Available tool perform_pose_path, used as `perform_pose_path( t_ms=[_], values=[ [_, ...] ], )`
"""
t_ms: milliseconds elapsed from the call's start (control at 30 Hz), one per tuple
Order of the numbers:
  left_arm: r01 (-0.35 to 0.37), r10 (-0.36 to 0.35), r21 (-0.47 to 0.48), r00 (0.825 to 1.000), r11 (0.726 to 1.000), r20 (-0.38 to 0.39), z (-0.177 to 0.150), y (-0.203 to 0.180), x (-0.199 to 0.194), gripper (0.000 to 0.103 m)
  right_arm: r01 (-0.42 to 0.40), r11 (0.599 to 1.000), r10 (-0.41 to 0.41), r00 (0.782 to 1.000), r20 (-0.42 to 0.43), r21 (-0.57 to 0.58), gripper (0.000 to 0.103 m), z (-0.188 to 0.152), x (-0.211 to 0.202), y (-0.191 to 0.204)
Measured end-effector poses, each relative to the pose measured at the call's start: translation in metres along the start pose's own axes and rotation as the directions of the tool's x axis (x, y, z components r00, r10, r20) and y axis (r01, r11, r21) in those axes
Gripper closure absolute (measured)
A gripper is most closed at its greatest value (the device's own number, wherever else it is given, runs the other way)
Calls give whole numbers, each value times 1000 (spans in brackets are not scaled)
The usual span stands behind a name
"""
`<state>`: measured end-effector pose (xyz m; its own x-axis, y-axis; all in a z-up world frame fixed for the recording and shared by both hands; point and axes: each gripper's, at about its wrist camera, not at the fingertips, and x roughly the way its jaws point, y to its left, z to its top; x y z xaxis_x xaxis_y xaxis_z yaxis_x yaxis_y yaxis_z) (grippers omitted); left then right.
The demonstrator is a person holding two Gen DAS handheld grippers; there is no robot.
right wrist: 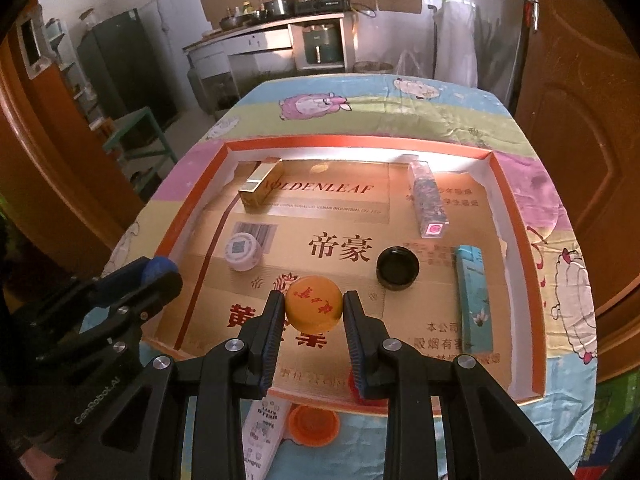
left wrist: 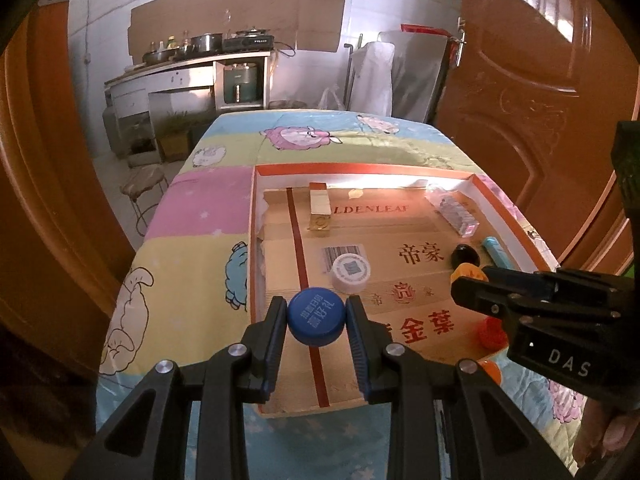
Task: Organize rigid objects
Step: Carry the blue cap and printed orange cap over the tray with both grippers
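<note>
Above the near edge of the shallow tray, we are holding two bottle caps, one in each hand-held gripper. Our left hand-held gripper is clamping a blue cap between its two pads, with the printed top facing up, over the cardboard sheet that is lining the tray. Our right hand-held gripper is clamping an orange-yellow cap with red marks, also over the cardboard and a little to the right of the left one.

Inside the tray, other things are lying apart from each other: a white cap with a printed code near the left side, a black cap to the right of the middle, a gold box at the far left, a clear long case at the far right, and a light blue box along the right wall.

On the coloured cloth of the table, just outside the near wall of the tray, an orange lid is lying beside a white tube with printed letters. A red cap is partly hidden behind the right hand-held gripper in the left wrist view.
</note>
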<state>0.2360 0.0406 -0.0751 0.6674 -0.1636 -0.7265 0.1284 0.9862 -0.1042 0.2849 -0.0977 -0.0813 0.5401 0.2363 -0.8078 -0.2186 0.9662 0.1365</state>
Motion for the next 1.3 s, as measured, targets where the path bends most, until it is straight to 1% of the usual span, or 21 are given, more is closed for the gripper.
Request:
perform_pose_path(
  t_ms=[533, 700, 967, 1133, 1300],
  values=[
    [-4, 4, -14, 999, 1000, -35, -1, 6, 17, 72, 7, 1000, -7, 999, -42, 7, 72, 4, 24, 4],
    [-10, 10, -2, 999, 1000, -41, -1, 4, 19, 72, 9, 1000, -9, 999, -51, 8, 72, 3, 29, 5],
    [-6, 6, 12, 999, 1000, -38, -3, 1, 21, 72, 24, 1000, -24, 998, -58, -1, 72, 1, 34, 5],
    [-7, 8, 18, 999, 1000, -50, -5, -1, 25, 72, 34, 999, -34, 998, -61, -3, 72, -1, 36, 4],
    [-3, 5, 31, 999, 1000, -54, -6, -6, 27, 72, 60, 998, -61, 996, -62, -16, 72, -2, 38, 4]
  ],
)
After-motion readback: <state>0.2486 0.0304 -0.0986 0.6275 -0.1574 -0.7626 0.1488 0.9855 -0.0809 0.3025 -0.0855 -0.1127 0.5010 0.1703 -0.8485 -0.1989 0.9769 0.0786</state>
